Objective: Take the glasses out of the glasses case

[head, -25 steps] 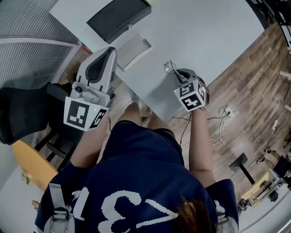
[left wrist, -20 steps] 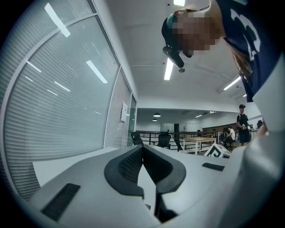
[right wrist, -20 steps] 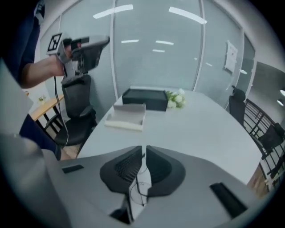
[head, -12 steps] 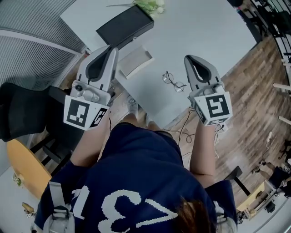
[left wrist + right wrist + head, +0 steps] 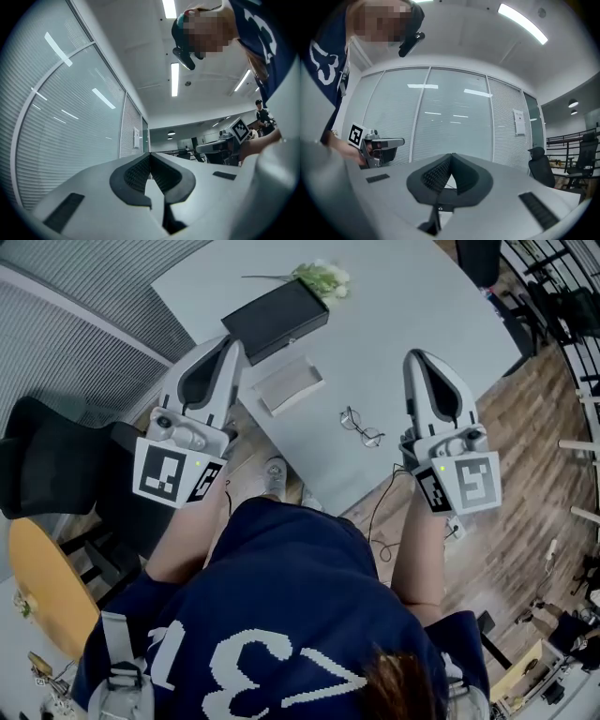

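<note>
The glasses (image 5: pixel 361 426) were seen as a thin wire frame with round, clear lenses, lying open on the pale grey table (image 5: pixel 412 324) near its front edge, outside any case. A pale flat box (image 5: pixel 290 385) lay near them to the left, a black oblong box (image 5: pixel 275 318) lay beyond that, and a sprig of flowers (image 5: pixel 319 277) lay just beside the black box's far end. Which box was the glasses case could not be told. A second earlier the right gripper (image 5: pixel 419 359) had been down at the glasses; it was now raised and drawn off to their right, well apart from them, while the glasses had been left at the same spot. The left gripper (image 5: pixel 228 343) had been kept in nearly the same place by the table's left edge. In each gripper view the jaws were found pressed together at their tips with nothing between them. Below the table a wooden floor (image 5: pixel 525 484) with loose cables (image 5: pixel 380 512) was shown, and a black chair (image 5: pixel 47 465) at the left. Glass partitions with blinds (image 5: pixel 440 122) and ceiling strip lights (image 5: pixel 174 79) were seen in the room.
</note>
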Demonstrator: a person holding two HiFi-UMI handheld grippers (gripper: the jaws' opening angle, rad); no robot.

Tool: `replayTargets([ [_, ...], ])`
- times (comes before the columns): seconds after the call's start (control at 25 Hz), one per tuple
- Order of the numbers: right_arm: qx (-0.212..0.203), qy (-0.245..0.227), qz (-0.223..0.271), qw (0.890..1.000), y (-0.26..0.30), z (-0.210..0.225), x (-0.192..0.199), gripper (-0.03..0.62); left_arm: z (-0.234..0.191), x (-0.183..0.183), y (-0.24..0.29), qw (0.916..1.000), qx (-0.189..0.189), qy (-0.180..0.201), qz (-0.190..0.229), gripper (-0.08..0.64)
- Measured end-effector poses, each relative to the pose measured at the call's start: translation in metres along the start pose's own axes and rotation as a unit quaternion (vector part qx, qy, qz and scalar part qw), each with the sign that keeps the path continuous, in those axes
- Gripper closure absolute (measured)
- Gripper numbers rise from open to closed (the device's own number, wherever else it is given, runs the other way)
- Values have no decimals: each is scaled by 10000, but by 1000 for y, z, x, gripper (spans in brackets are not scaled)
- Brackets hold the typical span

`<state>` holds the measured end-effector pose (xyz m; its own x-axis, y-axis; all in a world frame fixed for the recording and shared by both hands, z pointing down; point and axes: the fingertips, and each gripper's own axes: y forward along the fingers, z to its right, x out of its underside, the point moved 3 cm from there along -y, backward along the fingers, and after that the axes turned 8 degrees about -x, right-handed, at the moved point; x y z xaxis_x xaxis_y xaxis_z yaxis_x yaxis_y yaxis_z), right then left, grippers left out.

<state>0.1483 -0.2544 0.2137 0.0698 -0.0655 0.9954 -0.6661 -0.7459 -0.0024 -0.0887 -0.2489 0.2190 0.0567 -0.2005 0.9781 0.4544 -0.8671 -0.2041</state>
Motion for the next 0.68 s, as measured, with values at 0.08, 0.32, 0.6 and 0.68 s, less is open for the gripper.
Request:
replayTargets([
  [0.08, -10, 15, 73, 10000, 0, -2, -4, 568, -1, -3, -4, 10000, -47, 18, 21, 546],
  [0.32, -122, -62, 186, 9997, 4, -11, -15, 568, -4, -9, -12, 9999, -134, 45, 73, 546],
  [0.6, -197, -109, 186, 9996, 6, -14, -19, 568, -2, -12, -15, 9999, -100, 61, 60, 546],
  [0.68, -211, -119, 193, 9995, 7, -14, -21, 568, 0, -13, -15, 9999, -70, 72, 67, 546],
])
